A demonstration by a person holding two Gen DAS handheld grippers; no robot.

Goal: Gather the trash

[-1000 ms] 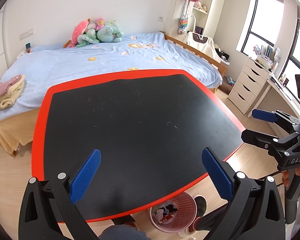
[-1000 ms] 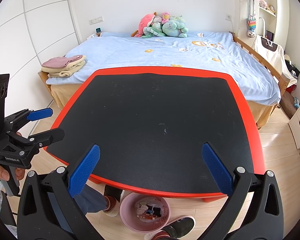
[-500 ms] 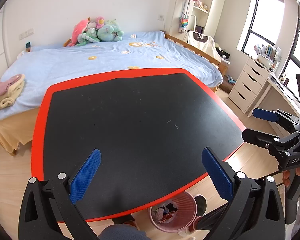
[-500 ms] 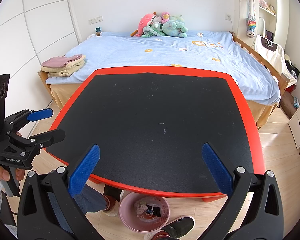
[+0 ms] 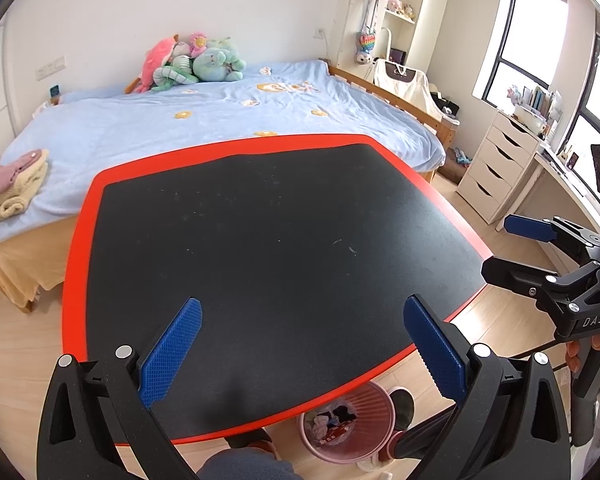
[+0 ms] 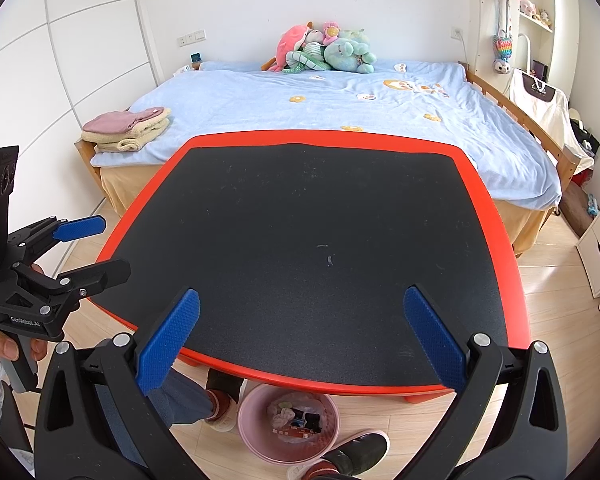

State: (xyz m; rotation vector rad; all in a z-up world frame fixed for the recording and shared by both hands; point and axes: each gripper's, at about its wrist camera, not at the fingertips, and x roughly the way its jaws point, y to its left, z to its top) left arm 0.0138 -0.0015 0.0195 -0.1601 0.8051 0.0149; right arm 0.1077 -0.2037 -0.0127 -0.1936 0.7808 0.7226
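A pink trash bin [image 5: 348,420] holding several bits of rubbish stands on the floor under the near edge of the black table with a red rim [image 5: 76,248]; it also shows in the right wrist view [image 6: 288,420]. My left gripper [image 5: 300,340] is open and empty above the table's near edge. My right gripper [image 6: 300,332] is open and empty, also above the near edge. Each gripper shows in the other's view, the right one [image 5: 512,248] and the left one [image 6: 96,248], both open. No trash lies on the table [image 6: 512,264].
A bed with a blue cover [image 6: 340,112] stands behind the table, with plush toys [image 6: 328,50] and folded towels [image 6: 128,128]. White drawers [image 5: 496,168] and a desk are at the right. The person's feet [image 6: 356,456] are beside the bin.
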